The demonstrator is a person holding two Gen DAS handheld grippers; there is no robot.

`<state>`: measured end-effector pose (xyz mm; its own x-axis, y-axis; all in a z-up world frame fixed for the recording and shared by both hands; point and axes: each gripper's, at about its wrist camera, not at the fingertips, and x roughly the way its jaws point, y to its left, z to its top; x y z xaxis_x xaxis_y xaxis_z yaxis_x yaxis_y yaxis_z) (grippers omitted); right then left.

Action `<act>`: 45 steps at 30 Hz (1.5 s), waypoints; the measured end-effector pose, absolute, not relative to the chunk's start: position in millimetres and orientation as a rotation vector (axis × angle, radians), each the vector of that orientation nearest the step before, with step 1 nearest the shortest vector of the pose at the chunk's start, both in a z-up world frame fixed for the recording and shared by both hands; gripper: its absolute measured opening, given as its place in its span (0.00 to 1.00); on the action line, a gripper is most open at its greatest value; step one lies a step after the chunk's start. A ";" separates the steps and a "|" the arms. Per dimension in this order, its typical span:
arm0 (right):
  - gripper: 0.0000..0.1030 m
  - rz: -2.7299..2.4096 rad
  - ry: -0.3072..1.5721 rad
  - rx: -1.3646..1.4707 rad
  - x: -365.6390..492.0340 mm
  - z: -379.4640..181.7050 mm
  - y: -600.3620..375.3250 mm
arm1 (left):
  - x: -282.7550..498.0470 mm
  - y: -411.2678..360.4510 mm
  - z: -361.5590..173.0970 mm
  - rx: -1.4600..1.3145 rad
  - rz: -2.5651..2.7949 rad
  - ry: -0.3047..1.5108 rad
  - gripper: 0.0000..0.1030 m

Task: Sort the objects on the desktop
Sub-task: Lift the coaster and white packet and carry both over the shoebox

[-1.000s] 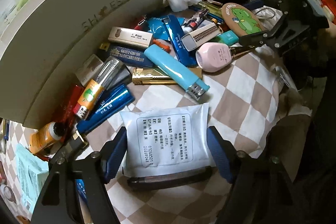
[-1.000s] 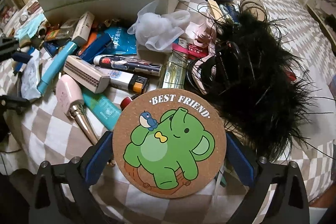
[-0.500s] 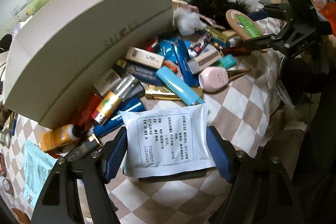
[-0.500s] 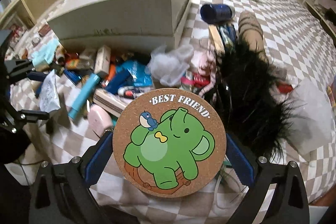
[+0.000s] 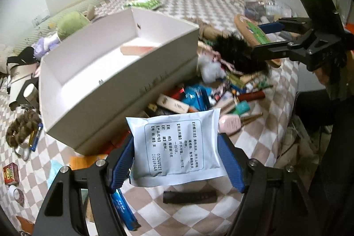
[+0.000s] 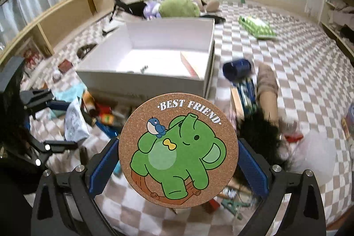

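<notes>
Left jaws: the left gripper [image 5: 177, 160] had its blue pads clamped on the side edges of a white sachet [image 5: 174, 147], printed face toward the camera.
Right jaws: the right gripper [image 6: 178, 160] gripped a round cork coaster [image 6: 178, 149] by its rim, green elephant face up.
Change: a second earlier both items sat low over the clutter [image 5: 199, 98]; both were now lifted well clear of it, and the views had tipped up enough to show into the box [image 5: 106, 72].
Grip: neither item had shifted between its pads during the lift.
Meaning for the task: two pieces looked picked and on their way; the open box ahead seemed the likely drop, though neither hung over it yet.
Box: white, open-topped, nearly bare inside, with a flat pinkish piece [image 6: 188, 65] lying against one wall.
Clutter: tubes, lighters, a pink razor-like thing [image 5: 230, 123] and a black feathery tuft [image 5: 239, 52] lay beside the box's near wall, well below both loads.
Surface: a bed with a brown-and-white checked cover [image 6: 287, 72], not a worktop; loose bits were scattered across it.
Room: a green plush toy [image 6: 179, 7] lay beyond the box, wooden shelves [image 6: 66, 10] ran under a curtained window, and pale walls stood behind.
</notes>
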<state>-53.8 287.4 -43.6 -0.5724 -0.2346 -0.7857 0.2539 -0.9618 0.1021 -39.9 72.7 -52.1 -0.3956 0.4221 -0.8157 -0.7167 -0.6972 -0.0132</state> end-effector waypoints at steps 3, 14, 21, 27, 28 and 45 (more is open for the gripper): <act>0.98 -2.586 0.006 1.220 -60.8 -31.3 282.6 | -43.8 67.4 -42.5 -1.077 2.149 0.425 0.72; 0.98 -2.676 -0.122 1.025 -91.7 0.8 277.3 | -66.9 55.0 -20.0 -1.008 2.269 0.354 0.72; 0.98 -2.704 -0.176 0.990 -119.8 0.6 272.1 | -89.9 50.4 -8.3 -0.979 2.373 0.285 0.72; 0.98 -2.702 -0.232 1.025 -146.5 -13.3 269.4 | -107.5 50.3 -4.9 -0.958 2.454 0.247 0.72; 0.98 -2.698 -0.237 1.034 -150.8 -16.6 269.1 | -110.5 50.1 -5.0 -0.957 2.466 0.242 0.72; 0.98 -2.621 -0.195 1.134 -187.7 -56.3 244.7 | -153.5 39.9 -25.3 -1.024 2.625 0.163 0.72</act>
